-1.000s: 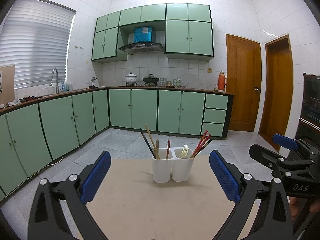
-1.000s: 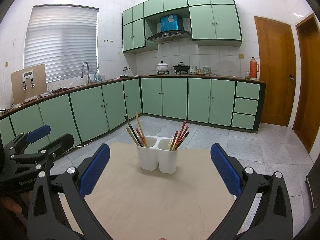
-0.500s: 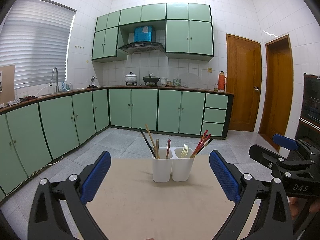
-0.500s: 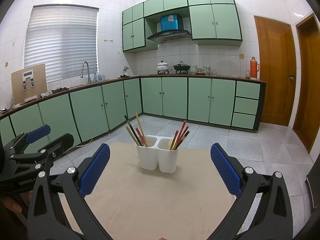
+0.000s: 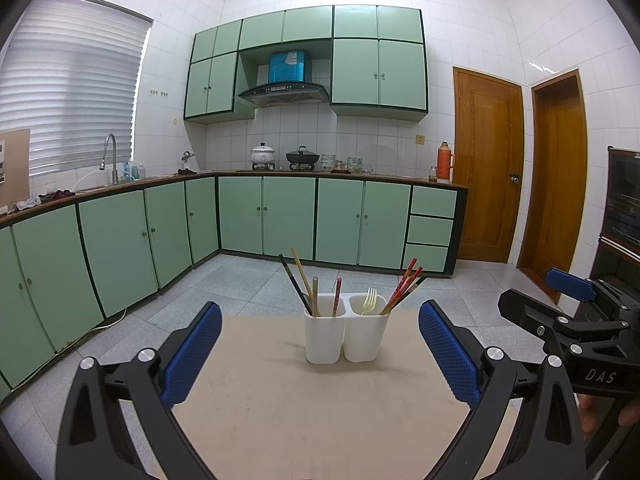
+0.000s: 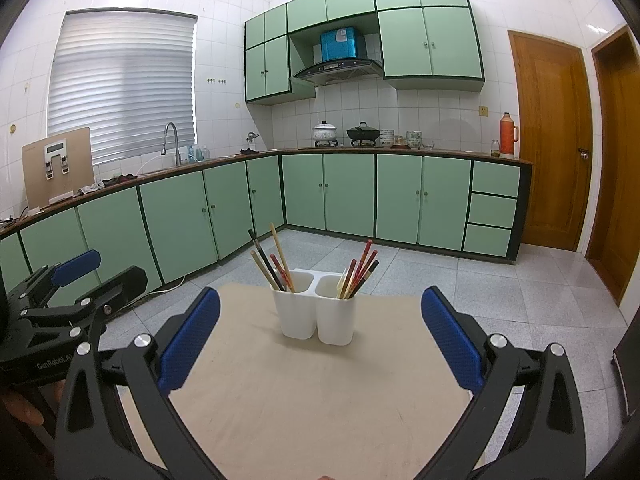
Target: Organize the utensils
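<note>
White plastic holder, two joined compartments, stands upright near the far edge of the beige table, roughly centred between both tools and well apart from them.

Progress: nothing loose on the tabletop in either view, every utensil sits in a compartment already. Judgement: either sorting is finished or it has not started and the mixed contents need regrouping; the pictures alone can't settle it. If anything is left, it is the mixing inside the cups.

Contents, left wrist view: left compartment holds a black chopstick, a long pale wooden chopstick, a short wooden stick and a red-tipped chopstick. Right compartment holds a pale yellow fork, tines up, plus a bundle of red chopsticks with a dark one, leaning right. Right wrist view shows the same split; fork barely visible there behind the sticks.

Tools: left gripper spread wide, blue pads far apart, nothing between them. Right gripper likewise spread wide and empty, hovering short of the holder. Each tool shows at the edge of the other's view, part of a hand visible below it.
</note>
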### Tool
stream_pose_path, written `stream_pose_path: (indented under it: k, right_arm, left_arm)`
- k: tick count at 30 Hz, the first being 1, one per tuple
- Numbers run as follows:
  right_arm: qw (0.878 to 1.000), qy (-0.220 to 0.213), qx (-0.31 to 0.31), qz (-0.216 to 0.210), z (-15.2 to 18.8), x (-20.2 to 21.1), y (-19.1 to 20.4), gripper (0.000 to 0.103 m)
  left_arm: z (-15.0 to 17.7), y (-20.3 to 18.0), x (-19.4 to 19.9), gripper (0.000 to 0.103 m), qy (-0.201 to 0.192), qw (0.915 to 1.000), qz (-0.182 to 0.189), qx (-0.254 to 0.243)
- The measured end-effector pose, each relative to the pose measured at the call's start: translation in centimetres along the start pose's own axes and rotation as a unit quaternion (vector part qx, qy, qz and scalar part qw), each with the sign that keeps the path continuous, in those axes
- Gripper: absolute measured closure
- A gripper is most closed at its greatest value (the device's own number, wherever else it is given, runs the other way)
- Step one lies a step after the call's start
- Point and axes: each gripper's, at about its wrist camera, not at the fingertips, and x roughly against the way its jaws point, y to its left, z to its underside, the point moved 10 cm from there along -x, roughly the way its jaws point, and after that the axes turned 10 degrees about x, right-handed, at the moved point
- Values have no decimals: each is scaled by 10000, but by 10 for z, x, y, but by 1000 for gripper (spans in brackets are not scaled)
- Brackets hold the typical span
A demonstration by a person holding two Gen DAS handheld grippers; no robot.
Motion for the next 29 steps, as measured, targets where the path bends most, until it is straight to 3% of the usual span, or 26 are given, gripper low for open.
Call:
stream_pose_path:
  k: [29]
  right_arm:
    - [10000, 52, 5, 1, 9, -7, 1, 5]
  left_arm:
    - [7, 4, -5, 6, 53, 10000, 1, 50]
